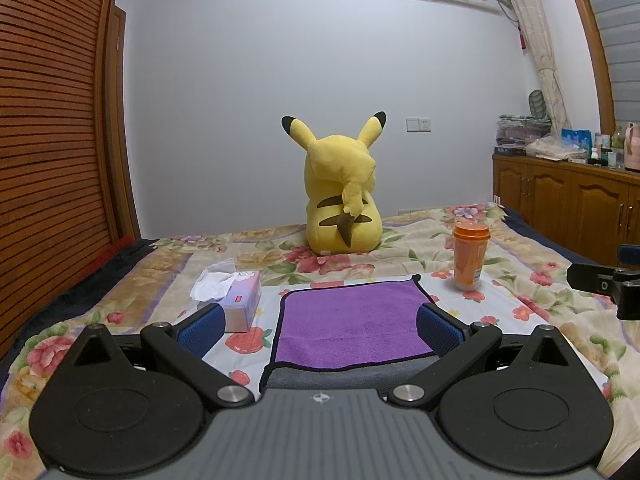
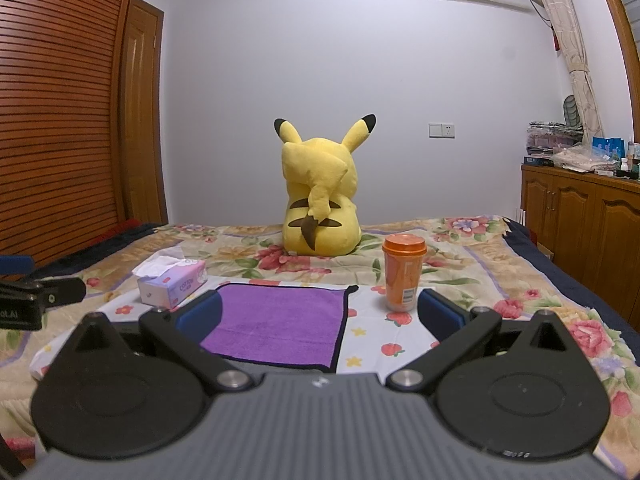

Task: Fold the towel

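Observation:
A purple towel [image 1: 350,322] with a dark hem lies flat on the floral bedspread; a grey layer of it shows at its near edge. It also shows in the right wrist view [image 2: 280,324]. My left gripper [image 1: 320,326] is open and empty, its blue pads on either side of the towel above it. My right gripper [image 2: 320,314] is open and empty, over the towel's right edge. Each gripper's body shows at the side of the other view.
A tissue box [image 1: 238,298] sits left of the towel and an orange lidded cup [image 1: 469,258] right of it. A yellow plush toy [image 1: 344,196] sits behind them. A wooden wardrobe [image 1: 52,120] stands left, a cabinet [image 1: 568,196] right.

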Demonstrator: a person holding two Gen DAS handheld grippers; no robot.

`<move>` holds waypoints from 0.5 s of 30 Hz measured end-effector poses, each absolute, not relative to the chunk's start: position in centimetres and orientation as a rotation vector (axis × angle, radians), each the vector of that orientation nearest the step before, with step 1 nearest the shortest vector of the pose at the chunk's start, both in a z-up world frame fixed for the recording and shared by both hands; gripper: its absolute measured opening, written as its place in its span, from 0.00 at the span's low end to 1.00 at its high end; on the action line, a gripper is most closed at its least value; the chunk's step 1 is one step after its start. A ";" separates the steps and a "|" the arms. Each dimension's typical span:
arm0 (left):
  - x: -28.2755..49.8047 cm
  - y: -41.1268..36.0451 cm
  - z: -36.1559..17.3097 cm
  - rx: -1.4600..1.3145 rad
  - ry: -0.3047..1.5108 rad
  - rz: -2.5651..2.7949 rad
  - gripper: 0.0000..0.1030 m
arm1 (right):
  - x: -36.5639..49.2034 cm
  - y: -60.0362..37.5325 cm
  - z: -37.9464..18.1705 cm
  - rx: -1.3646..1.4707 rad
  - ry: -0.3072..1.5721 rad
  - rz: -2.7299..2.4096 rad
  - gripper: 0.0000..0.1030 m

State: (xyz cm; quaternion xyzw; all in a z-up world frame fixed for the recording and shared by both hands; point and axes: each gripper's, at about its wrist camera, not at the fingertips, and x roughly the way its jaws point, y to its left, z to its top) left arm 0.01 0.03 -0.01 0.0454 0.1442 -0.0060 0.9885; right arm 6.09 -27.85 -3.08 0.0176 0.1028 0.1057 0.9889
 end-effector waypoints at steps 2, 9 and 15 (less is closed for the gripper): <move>0.0 0.0 0.0 0.091 0.289 -0.012 1.00 | 6.1 -27.9 -3.1 0.036 0.207 0.212 1.00; 0.0 0.0 0.0 0.093 0.288 -0.012 1.00 | 6.1 -27.9 -3.1 0.035 0.206 0.213 1.00; 0.0 0.3 0.9 0.095 0.289 -0.012 1.00 | 6.1 -27.9 -3.1 0.035 0.206 0.212 1.00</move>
